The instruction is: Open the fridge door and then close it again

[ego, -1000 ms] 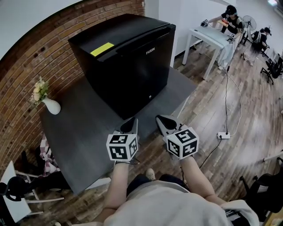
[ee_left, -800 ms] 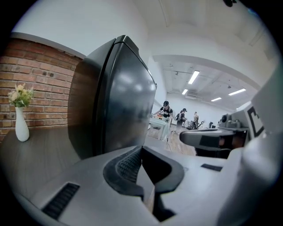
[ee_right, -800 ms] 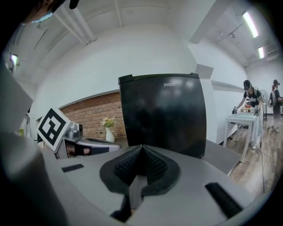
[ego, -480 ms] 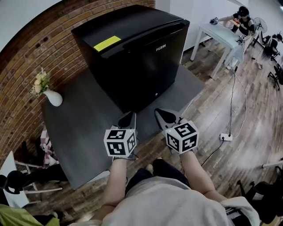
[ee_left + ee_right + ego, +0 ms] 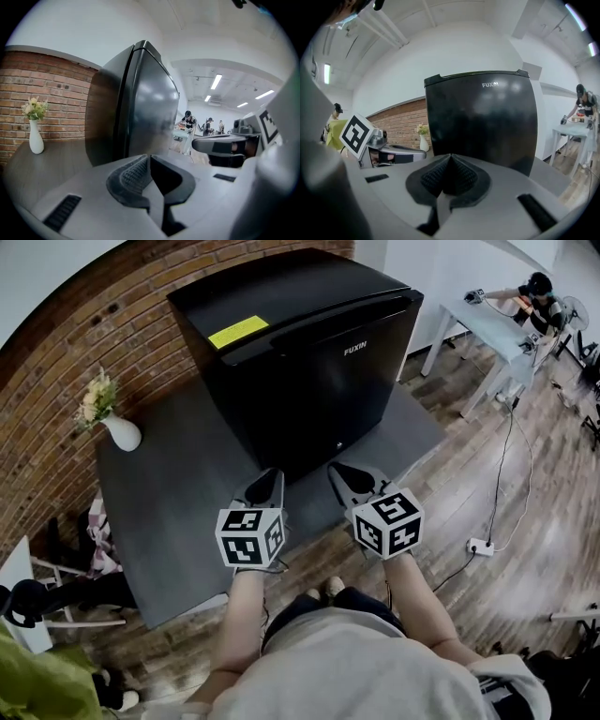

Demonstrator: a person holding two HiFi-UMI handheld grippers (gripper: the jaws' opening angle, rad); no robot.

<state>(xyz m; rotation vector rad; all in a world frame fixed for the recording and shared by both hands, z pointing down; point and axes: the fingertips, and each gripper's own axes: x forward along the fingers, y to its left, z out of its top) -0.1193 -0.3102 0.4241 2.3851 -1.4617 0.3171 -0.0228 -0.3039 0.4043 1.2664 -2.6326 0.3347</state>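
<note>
A black mini fridge (image 5: pixel 309 362) stands on a dark grey table (image 5: pixel 169 502), its door closed, a yellow sticker on its top. In the head view my left gripper (image 5: pixel 270 480) and right gripper (image 5: pixel 343 474) hover side by side just in front of the door's lower edge, apart from it. Both are shut with nothing between the jaws. The left gripper (image 5: pixel 149 161) view shows the fridge (image 5: pixel 140 103) from its corner, door edge towards me. The right gripper (image 5: pixel 450 164) view faces the door (image 5: pixel 485 119) straight on.
A white vase with flowers (image 5: pixel 117 423) stands on the table's left end by the brick wall (image 5: pixel 56 381). A white table (image 5: pixel 492 329) with seated people lies at the back right. A cable and power strip (image 5: pixel 481 546) lie on the wooden floor.
Both grippers have drifted a little towards the fridge door, still shut and side by side. The head view has shifted, so the fridge sits further right and higher.
</note>
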